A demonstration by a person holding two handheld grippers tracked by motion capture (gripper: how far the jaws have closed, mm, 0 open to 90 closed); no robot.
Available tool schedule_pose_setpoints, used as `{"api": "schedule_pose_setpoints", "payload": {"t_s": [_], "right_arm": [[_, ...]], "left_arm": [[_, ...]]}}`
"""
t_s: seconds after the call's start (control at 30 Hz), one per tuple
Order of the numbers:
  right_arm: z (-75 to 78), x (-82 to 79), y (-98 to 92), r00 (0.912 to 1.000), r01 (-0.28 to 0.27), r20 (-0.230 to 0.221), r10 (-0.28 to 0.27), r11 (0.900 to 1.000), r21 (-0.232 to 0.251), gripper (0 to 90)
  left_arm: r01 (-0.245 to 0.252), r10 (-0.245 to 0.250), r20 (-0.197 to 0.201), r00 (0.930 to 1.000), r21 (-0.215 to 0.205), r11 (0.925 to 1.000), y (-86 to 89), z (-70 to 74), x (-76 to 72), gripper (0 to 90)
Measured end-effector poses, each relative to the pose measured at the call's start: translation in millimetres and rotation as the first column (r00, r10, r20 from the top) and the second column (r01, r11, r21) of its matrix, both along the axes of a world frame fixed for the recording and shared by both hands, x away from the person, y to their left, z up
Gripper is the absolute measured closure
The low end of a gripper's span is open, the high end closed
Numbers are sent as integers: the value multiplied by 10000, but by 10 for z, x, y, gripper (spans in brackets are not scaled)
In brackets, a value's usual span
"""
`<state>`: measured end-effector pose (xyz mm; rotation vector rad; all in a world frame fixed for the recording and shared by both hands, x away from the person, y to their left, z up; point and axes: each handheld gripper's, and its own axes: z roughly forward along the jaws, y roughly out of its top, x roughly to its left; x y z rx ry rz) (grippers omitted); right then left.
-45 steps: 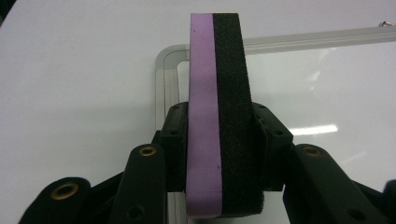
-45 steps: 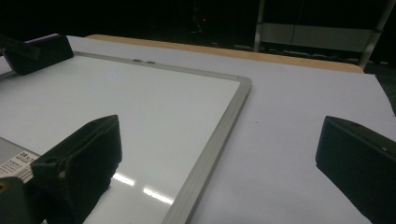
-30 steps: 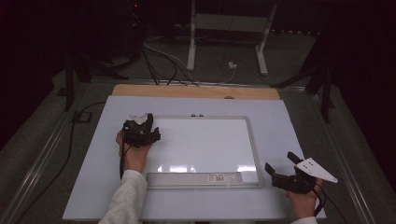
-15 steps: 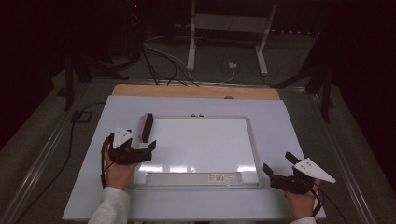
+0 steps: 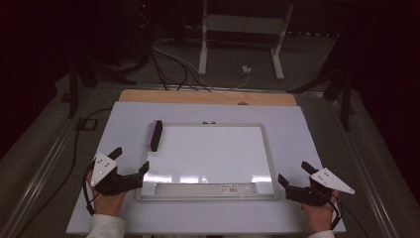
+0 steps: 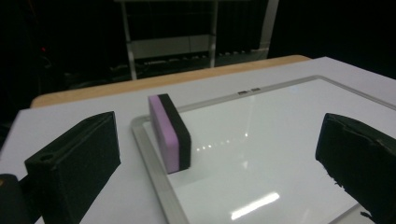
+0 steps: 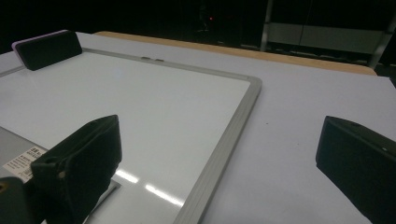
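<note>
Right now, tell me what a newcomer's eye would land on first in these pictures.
The bright whiteboard lying flat in the middle of the white table stands out against the dark room. A purple and black eraser stands on its edge at the board's far left corner. The left gripper and right gripper, both with jaws open and nothing between them, flank the board's near corners.

the whiteboard (image 5: 213, 153) surface lies bare across its middle and right, open to a pass. only the eraser (image 5: 156, 135) stands on edge at the whiteboard's left rim, blocking that side; bare table (image 5: 307, 134) flanks the whiteboard.
</note>
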<state>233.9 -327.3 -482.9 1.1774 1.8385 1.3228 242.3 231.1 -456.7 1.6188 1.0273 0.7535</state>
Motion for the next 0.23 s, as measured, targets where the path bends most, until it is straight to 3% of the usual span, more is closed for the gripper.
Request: {"api": "schedule_pose_setpoints", "payload": {"t_s": [0.23], "right_arm": [[4,-1,-3,10000,67,-23,-67,10000,-14,6]], "left_arm": [[-23,21,134,9999,160,9999,50,6,-37,7]]}}
